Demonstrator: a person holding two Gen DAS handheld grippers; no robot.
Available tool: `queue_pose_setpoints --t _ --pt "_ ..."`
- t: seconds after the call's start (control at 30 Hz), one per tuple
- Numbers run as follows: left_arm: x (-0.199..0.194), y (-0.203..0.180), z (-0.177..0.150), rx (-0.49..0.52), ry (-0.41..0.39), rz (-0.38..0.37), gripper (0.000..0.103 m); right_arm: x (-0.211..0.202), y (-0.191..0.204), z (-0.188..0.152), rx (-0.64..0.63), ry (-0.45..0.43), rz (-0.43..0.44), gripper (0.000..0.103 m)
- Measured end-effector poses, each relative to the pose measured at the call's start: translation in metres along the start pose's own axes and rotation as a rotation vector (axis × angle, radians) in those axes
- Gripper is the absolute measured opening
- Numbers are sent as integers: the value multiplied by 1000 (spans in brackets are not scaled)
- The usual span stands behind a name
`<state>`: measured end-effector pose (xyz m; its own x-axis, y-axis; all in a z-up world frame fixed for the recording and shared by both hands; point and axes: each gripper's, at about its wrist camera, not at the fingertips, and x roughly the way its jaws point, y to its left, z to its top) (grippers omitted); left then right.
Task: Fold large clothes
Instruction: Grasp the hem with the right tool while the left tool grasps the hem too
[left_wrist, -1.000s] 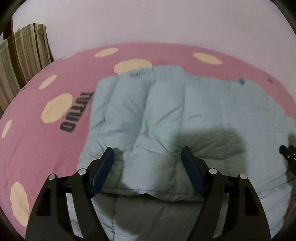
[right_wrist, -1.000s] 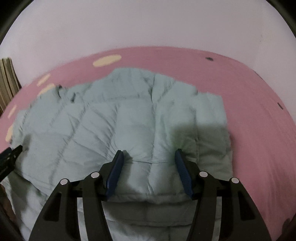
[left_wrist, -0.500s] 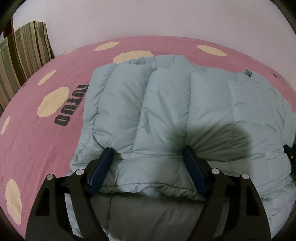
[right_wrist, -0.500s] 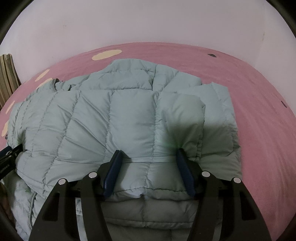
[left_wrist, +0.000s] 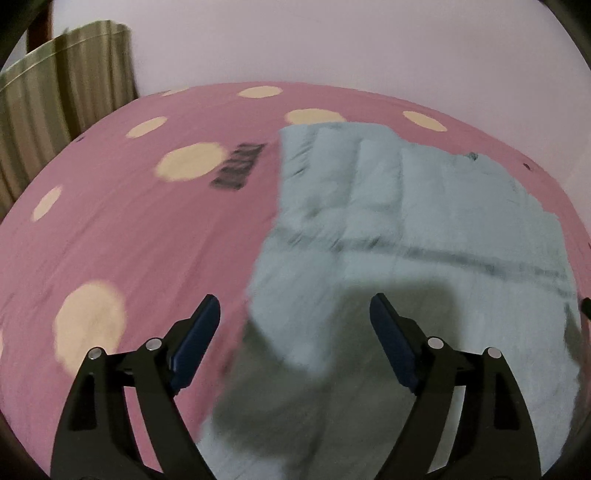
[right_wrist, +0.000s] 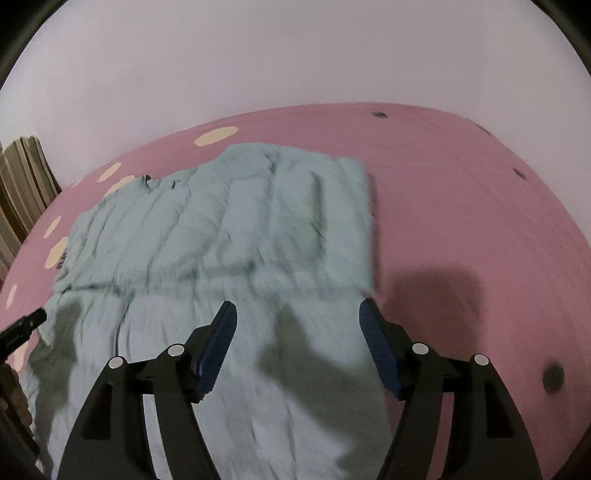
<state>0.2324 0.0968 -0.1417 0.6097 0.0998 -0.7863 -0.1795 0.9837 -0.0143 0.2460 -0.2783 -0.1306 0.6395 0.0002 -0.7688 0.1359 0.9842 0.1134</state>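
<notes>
- Pale blue quilted down jacket (left_wrist: 424, 229) is lying folded on pink spotted bedsheet (left_wrist: 129, 240).
- Left gripper (left_wrist: 291, 325) and right gripper (right_wrist: 297, 325) are opening, holding nothing.
- Next fold is requiring a fresh hem grasp.

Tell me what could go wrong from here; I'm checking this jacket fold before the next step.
1. The puffy pale blue jacket looks springy, and both the left gripper and the right gripper are opening with nothing clamped, so the folded flap may creep back open.
2. The flap's edge sits unevenly against the layer below, so another fold could come out skewed.
3. Both views are blurred, so a re-grasp now might miss the hem.
</notes>
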Motion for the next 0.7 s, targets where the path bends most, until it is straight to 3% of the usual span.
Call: queue_pose_setpoints --t 0.2,0.4,0.6,0.67,0.7 --pt "-42 43 -58 -29 32 -15 84 -38 -36 -55 39 50 -11 69" --pt "-61 60 -102 -53 89 -82 84 -58 -50 -98 64 83 -8 69" --pt "-68 61 -125 -83 105 -122 84 -66 -48 -128 60 115 29 69" --pt "-71 61 -127 -89 107 -138 80 -70 -45 -135 49 114 31 69" --pt "-72 61 -128 -92 107 -145 74 -72 -44 -138 48 116 35 68"
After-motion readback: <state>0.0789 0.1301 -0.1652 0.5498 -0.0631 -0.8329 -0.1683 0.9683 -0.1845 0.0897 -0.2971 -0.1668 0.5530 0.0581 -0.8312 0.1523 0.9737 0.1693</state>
